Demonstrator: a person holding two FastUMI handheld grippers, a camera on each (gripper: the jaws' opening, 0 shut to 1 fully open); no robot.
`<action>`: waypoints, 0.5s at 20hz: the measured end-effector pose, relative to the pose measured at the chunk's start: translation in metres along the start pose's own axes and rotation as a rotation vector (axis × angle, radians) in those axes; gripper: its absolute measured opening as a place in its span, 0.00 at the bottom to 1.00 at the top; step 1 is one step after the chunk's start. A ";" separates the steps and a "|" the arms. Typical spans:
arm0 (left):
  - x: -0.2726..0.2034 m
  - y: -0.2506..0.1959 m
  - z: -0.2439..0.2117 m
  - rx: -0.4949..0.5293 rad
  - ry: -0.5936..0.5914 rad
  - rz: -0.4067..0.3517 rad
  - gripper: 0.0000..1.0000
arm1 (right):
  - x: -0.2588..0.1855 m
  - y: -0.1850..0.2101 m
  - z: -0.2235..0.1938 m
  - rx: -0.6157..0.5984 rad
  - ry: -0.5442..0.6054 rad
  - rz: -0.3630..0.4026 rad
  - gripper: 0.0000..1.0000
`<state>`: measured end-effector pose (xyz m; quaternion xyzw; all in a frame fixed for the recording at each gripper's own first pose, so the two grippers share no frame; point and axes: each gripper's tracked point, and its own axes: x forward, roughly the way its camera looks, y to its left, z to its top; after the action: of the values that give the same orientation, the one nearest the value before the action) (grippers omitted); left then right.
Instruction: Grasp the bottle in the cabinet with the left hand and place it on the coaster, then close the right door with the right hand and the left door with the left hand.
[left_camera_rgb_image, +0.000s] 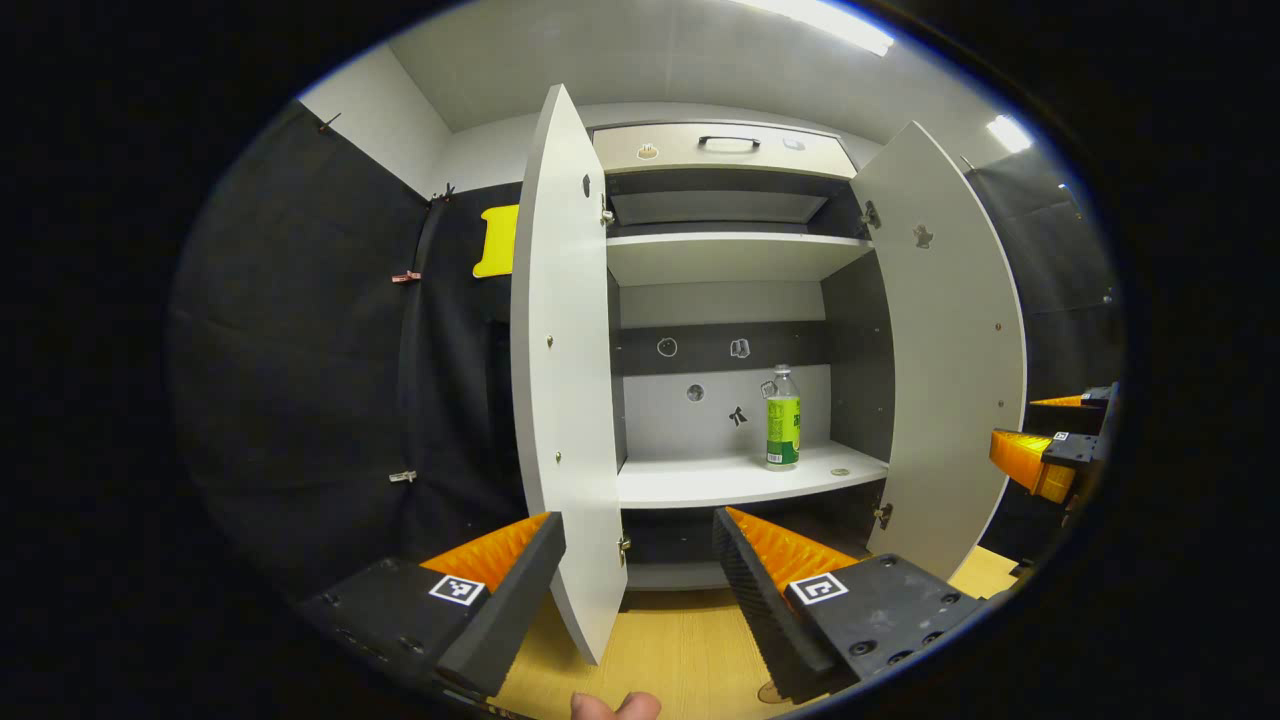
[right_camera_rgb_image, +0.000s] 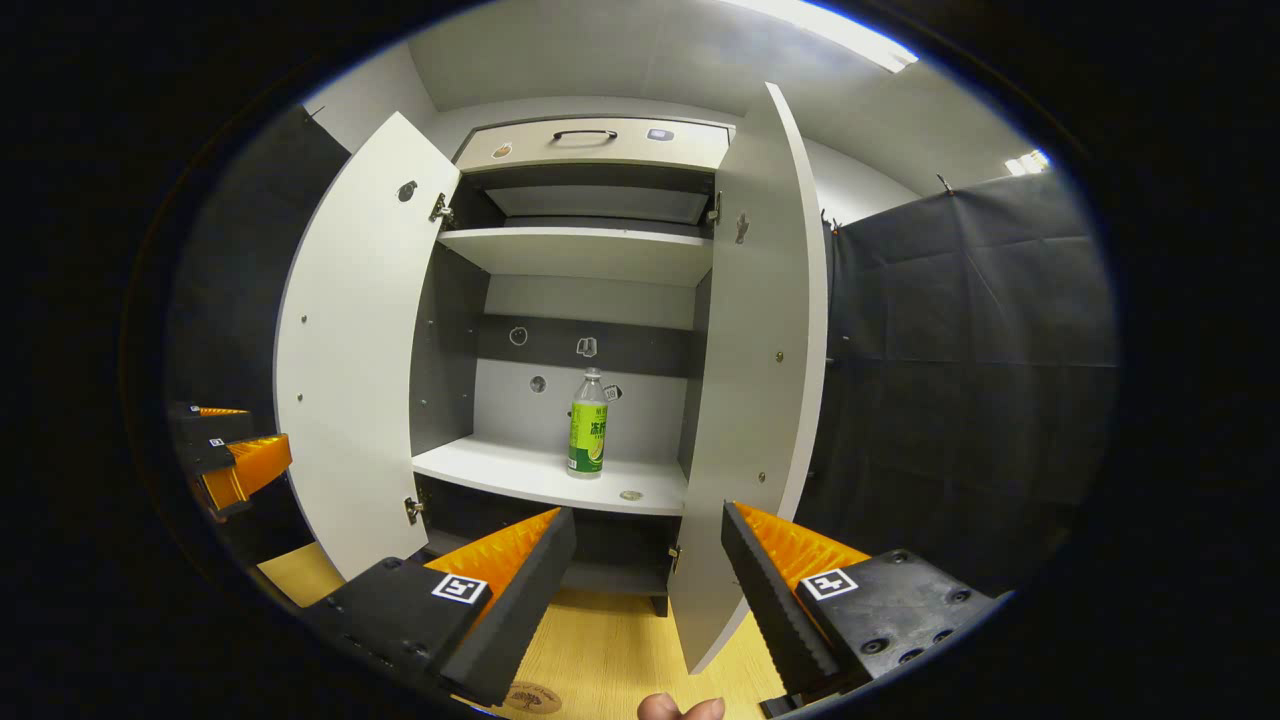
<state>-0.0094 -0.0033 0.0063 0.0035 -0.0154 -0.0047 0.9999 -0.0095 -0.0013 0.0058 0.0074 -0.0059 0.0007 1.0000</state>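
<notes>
We see the cabinet (left_camera_rgb_image: 725, 150) w/ both doors swung wide open. The bottle (left_camera_rgb_image: 782, 418) stands upright on the lower shelf (left_camera_rgb_image: 700, 480), toward its right side, clear body w/ green label, near the back wall; a small round thing (left_camera_rgb_image: 840, 471) lies on the shelf just beside it to the right. In the left gripper view the left gripper (left_camera_rgb_image: 640, 570) hangs in front of the cabinet, low, fingers spread wide apart w/ nothing between them except the edge of the left door (left_camera_rgb_image: 565, 370), which sits farther off, not touched. Well apart from the bottle. Right door (left_camera_rgb_image: 945, 350) stands open to the right; past it the right gripper (left_camera_rgb_image: 1040, 440) shows at the view's edge. In the right gripper view the right gripper's fingers are also spread, empty; the right door's edge lines up between them, no contact that we can tell. Same view: bottle on shelf, left door open at left, the left gripper at the far left edge. Wooden table (left_camera_rgb_image: 680, 640) lies below. The coaster (right_camera_rgb_image: 532, 697), round, brownish, sits on the table at the bottom of the right gripper view, partly cut off. A fingertip (left_camera_rgb_image: 615, 706) of the holding hand pokes in at the bottom. Upper shelf (left_camera_rgb_image: 730, 255) bare; drawer handle (left_camera_rgb_image: 728, 143) up top.
</notes>
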 end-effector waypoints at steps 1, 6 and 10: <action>0.000 -0.001 0.001 0.002 -0.001 -0.002 0.95 | -0.001 0.000 0.000 0.001 -0.001 0.001 0.98; -0.003 -0.003 0.005 0.006 -0.014 -0.003 0.95 | -0.007 -0.004 0.004 0.006 -0.006 0.002 0.98; 0.006 -0.013 0.007 0.005 -0.018 -0.014 0.95 | -0.011 -0.009 0.009 -0.008 -0.020 0.000 0.98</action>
<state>-0.0039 -0.0159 0.0138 0.0061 -0.0245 -0.0114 0.9996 -0.0203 -0.0107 0.0149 0.0035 -0.0157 0.0008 0.9999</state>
